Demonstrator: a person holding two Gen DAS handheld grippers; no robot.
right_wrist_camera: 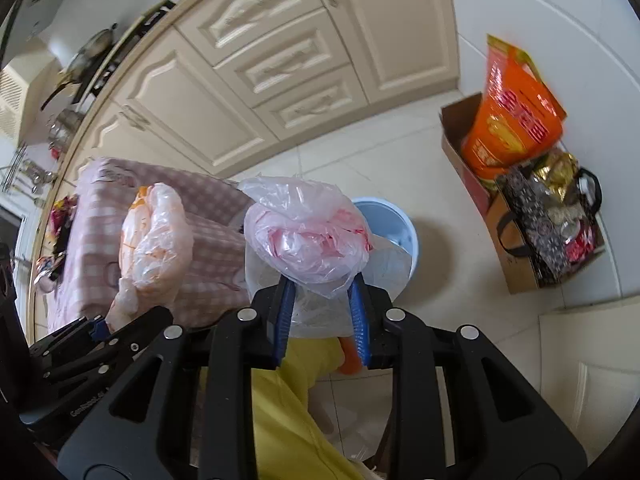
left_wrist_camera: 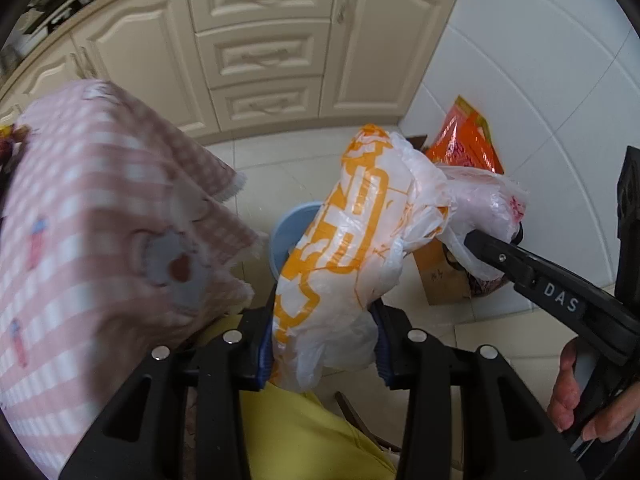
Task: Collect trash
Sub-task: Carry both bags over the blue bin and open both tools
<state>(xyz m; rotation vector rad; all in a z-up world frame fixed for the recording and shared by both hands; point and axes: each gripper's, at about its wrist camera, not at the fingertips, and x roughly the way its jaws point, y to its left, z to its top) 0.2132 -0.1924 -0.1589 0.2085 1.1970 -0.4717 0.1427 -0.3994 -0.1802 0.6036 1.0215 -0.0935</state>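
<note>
Right gripper [right_wrist_camera: 320, 312] around pink-printed bag [right_wrist_camera: 312, 236]

Left gripper [left_wrist_camera: 324, 340] clamps orange-printed bag [left_wrist_camera: 344, 248]; right gripper [left_wrist_camera: 476, 240] pinches pink bag [left_wrist_camera: 484, 204].

Left gripper [left_wrist_camera: 324, 336] and right gripper [right_wrist_camera: 322, 320], jaws clamped, side by side.
</note>
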